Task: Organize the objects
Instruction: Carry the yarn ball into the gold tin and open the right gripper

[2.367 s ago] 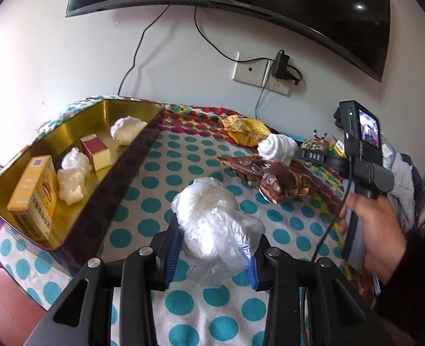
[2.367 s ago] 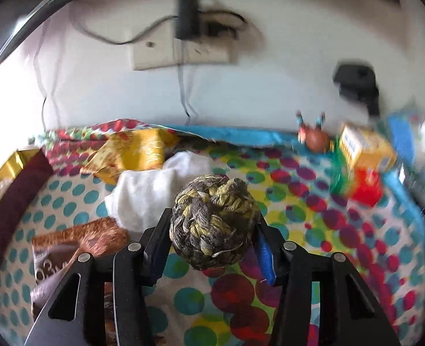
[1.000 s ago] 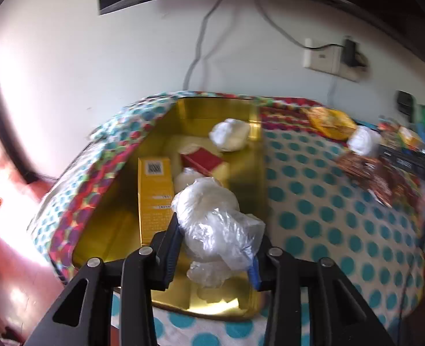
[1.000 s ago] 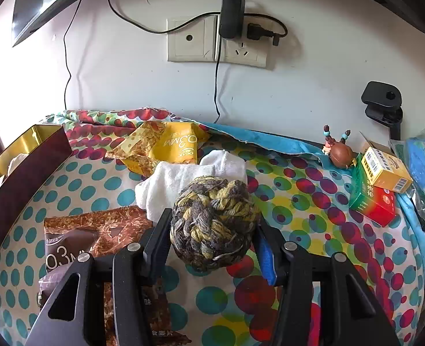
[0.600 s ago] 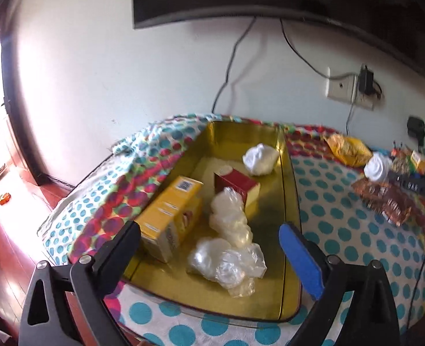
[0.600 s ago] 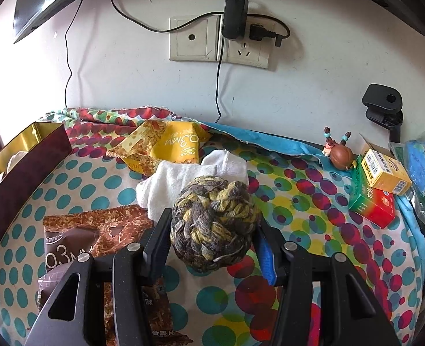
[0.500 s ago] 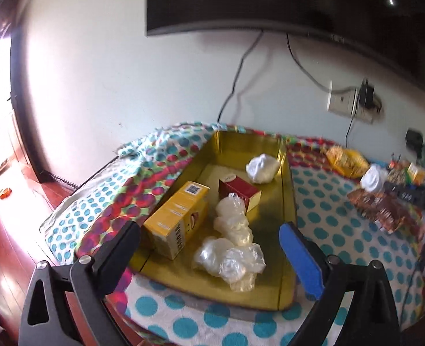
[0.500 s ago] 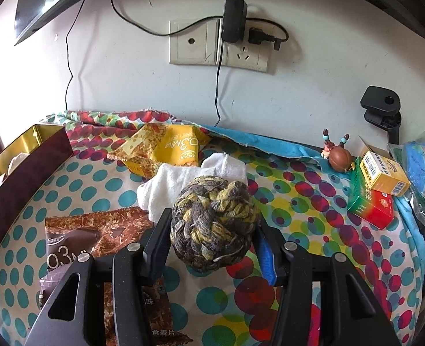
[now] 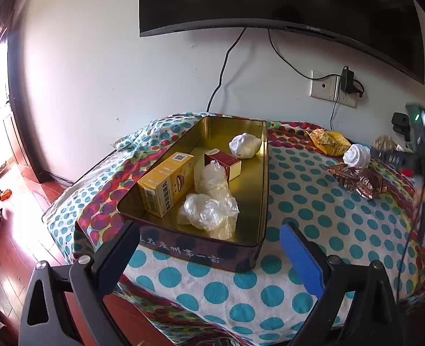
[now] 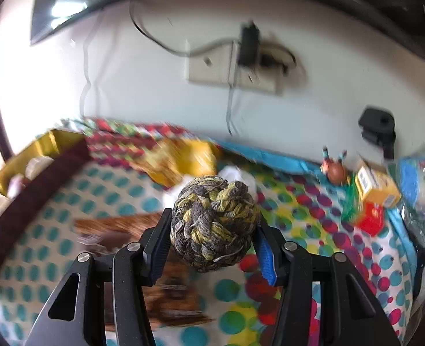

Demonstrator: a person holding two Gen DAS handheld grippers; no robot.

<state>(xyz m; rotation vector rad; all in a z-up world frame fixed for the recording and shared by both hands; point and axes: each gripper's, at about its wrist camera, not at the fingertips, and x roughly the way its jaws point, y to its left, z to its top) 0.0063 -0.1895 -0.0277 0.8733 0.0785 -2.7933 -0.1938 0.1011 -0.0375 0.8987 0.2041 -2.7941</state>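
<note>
left gripper (image 9: 209, 249) spread wide, empty; its jaws have just opened, and the plastic bag (image 9: 208, 212) lies ahead of the fingertips inside the gold tin (image 9: 265, 190), so it counts as sorted. right gripper (image 10: 212, 240) clamps the rope ball (image 10: 213, 223), likely for the tin next.

Probably "xiaomi" on television (image 9: 313, 29)

My gold tin (image 9: 265, 190) lies open on the dotted cloth. Inside, a crumpled clear plastic bag (image 9: 209, 212) sits at the near end; at its ten o'clock lies a yellow carton (image 9: 166, 183), at twelve a red box (image 9: 224, 163) and beyond that a white wad (image 9: 244, 145). My right claw (image 10: 212, 238) grips a grey-yellow rope ball (image 10: 214, 223).
</note>
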